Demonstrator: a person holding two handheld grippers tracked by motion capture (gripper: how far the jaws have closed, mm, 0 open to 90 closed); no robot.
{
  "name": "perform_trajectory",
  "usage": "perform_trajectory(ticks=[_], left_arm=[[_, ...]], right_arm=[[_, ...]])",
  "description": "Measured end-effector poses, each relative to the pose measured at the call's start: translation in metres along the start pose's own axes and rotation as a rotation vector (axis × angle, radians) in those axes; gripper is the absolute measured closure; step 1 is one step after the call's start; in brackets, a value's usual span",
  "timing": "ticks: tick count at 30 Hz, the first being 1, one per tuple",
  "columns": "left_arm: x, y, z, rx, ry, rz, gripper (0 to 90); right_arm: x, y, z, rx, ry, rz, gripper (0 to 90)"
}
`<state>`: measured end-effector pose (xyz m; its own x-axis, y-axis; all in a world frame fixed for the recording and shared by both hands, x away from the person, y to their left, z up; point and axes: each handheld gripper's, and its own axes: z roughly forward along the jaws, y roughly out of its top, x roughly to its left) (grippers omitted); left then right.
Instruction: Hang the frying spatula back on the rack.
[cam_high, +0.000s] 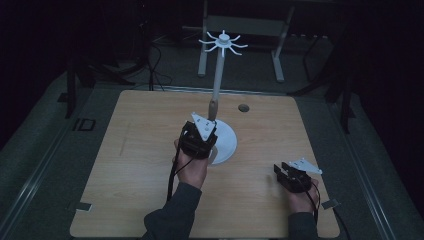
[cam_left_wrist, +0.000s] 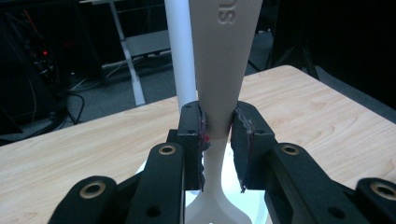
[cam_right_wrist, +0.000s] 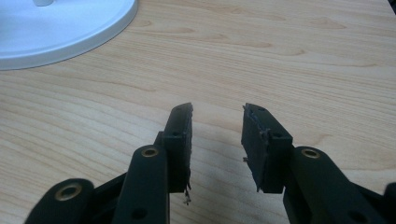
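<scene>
Left gripper fingers are pinching the beige utensil handle; right gripper fingers are sitting spread over the table.

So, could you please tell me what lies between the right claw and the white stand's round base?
Only bare wooden table separates the right claw from the base, per its view.

your left gripper clamps a beige utensil handle whose top is cut off; embossed letters read partly. the white stand's base is cropped.
</scene>
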<state>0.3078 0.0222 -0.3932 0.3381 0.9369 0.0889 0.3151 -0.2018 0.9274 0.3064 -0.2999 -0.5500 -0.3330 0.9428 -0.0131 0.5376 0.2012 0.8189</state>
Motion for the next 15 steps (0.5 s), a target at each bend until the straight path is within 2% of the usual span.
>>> perform_trajectory(ticks=[15], left_arm=[[-0.001, 0.02, -0.004, -0.042, 0.03, 0.005, 74.5]], right_arm=[[0.0, 0.0, 0.0, 0.003, 0.0, 0.001, 62.8]])
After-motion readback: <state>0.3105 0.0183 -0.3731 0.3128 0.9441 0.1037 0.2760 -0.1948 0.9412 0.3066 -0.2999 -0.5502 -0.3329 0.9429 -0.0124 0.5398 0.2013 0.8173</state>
